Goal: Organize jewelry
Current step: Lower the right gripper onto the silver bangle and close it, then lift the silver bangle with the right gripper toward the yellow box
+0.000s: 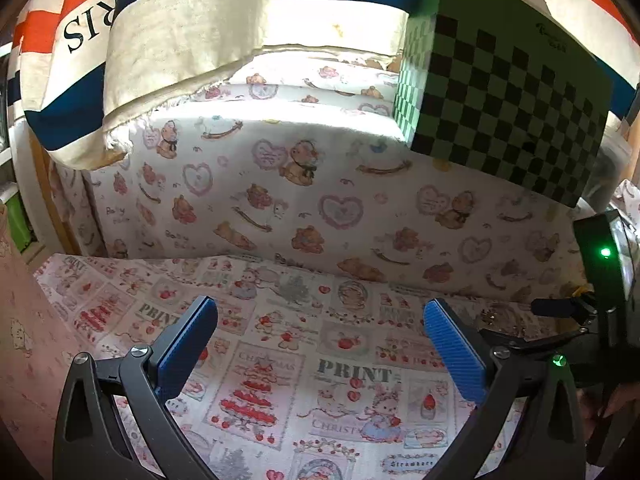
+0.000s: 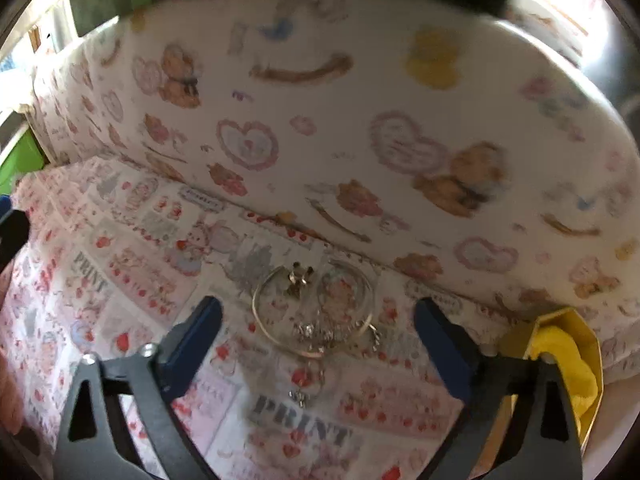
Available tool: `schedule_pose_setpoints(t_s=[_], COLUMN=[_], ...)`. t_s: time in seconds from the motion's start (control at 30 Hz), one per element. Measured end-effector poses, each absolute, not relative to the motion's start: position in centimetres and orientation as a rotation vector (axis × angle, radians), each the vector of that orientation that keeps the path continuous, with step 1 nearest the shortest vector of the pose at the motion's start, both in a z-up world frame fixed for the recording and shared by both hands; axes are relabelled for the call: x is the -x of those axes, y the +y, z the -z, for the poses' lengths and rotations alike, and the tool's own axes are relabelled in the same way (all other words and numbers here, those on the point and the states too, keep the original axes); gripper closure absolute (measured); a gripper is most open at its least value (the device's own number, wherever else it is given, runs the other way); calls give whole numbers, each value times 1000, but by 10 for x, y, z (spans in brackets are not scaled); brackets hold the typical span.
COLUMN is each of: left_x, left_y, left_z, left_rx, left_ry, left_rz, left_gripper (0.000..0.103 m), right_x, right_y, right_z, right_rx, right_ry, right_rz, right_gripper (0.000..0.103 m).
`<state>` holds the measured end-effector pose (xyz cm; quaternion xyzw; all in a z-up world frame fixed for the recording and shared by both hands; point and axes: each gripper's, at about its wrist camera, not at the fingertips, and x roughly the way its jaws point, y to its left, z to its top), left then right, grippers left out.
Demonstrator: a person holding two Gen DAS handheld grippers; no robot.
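Right tongs [image 2: 318, 344]: jaws spread wide, nothing between the pads, pointing steeply down at the jewelry. Frame is blurred.

Jewelry [image 2: 316, 312]: small heap of silver-coloured pieces on the printed cloth [image 2: 132, 280], just ahead of the right tongs and roughly centred between the two fingers, not touching either. Two thin hoops lie flat, side by side and overlapping; the pair's long axis runs left to right in the right wrist view, across the line the tongs point along. Small sparkly pieces and a short bit of chain sit at the near edge of the hoops; another small piece lies apart, nearer the camera. Finer detail too blurred to tell.

Left tongs [image 1: 320, 344]: likewise released, jaws wide, empty, blue ribbed pads over bare cloth. Right gripper's black body shows at the right edge of the left wrist view.

Writing: cloth on the worktop reads "PRINT" several times, also "CHRISTMAS" and "Strawberry". Upside-down letters "RIS" on an orange, white and blue fabric [image 1: 80, 40] above.

Surface: patchwork-style print of strawberries, bunnies and trees. Behind it a padded upright panel [image 1: 320, 184] with bears and hearts. A green-and-black checkered box [image 1: 508, 108] rests on top of that panel. A yellow container [image 2: 568, 364] sits at the right, beside the right tongs.
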<state>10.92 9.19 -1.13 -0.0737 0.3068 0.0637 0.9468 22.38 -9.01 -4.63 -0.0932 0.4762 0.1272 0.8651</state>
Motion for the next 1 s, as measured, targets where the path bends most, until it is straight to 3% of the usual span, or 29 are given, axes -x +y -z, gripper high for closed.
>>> schedule_pose_setpoints(t_s=[0.23, 0.4, 0.83, 1.0], left_x=[-110, -109, -103, -105], left_y=[94, 99, 117, 111], left_z=[11, 10, 5, 8], left_rx=[165, 179, 176, 146], left_ry=[628, 623, 609, 645], left_rz=[-136, -148, -202, -205], left_gripper=[1, 1, 1, 1], right_x=[-241, -241, -188, -141], right_y=[-102, -106, -127, -163], right_z=[60, 57, 20, -3], right_rx=[131, 115, 3, -90], right_ry=[1020, 996, 868, 731], right_rz=[-253, -284, -254, -256], right_gripper=[14, 36, 36, 36])
